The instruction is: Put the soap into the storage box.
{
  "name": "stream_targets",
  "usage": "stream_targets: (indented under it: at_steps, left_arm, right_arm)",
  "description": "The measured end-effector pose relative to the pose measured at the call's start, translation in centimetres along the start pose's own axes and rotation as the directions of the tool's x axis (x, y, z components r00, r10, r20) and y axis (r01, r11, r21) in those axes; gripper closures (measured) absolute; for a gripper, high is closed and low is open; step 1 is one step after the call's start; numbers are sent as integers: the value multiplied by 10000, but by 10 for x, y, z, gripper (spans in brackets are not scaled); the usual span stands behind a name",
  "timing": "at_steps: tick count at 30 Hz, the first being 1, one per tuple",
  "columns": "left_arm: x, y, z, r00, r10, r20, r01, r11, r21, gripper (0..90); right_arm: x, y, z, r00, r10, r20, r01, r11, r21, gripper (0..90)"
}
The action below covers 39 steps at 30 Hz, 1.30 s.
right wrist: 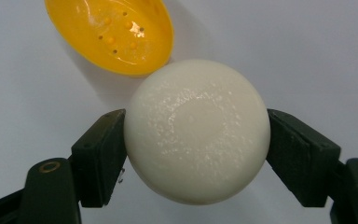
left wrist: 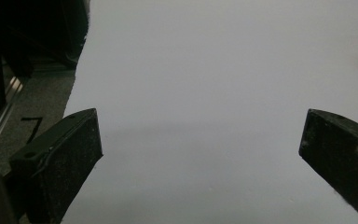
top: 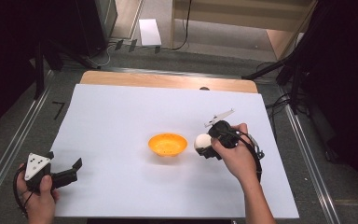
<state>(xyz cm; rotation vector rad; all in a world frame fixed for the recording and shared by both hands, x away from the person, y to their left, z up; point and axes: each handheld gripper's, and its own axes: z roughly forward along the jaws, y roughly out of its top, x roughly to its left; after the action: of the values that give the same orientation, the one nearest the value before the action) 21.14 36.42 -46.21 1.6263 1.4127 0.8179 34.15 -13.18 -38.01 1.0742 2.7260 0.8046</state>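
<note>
A white ball (right wrist: 196, 130) sits clamped between the two black jaws of my right gripper (right wrist: 196, 154), which is shut on it. From above, the ball (top: 202, 141) hangs just right of an orange bowl (top: 168, 143) in the middle of the white sheet. The bowl (right wrist: 112, 32) is empty, with small holes in its bottom, and lies beyond the ball. My left gripper (top: 67, 171) rests near the sheet's front left corner, open, with nothing between its jaws (left wrist: 200, 154).
A white sheet (top: 121, 116) covers the wooden table (top: 168, 80). Metal rails run along both sides. Black stands and cables lie on the floor to the right and at the back left.
</note>
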Motion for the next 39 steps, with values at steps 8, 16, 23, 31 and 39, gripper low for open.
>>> stream_targets:
  at_steps: [8, 16, 23, 31, 39]
  left_arm:
    - [0, 0, 0, 10000, 0, 20, 0, 10000, 2, 0]
    - [0, 0, 0, 10000, 12, 7, -12, 10000, 8, 0]
    - [0, 0, 0, 10000, 13, 39, -13, 10000, 9, 0]
    - [0, 0, 0, 10000, -2, 36, 2, 10000, 11, 0]
    - [0, 0, 0, 10000, -2, 47, 2, 10000, 8, 0]
  right_arm:
    - [5, 11, 0, 9998, -157, -101, 155, 9997, -201, 251]
    - [13, 19, 8, 9990, -364, -264, 358, 9991, -220, 251]
    - [17, 25, 9, 9989, -378, -290, 371, 9991, -214, 251]
    - [23, 34, 16, 9980, -500, -388, 491, 9985, -233, 251]
    - [30, 43, 21, 9972, -588, -462, 579, 9981, -198, 251]
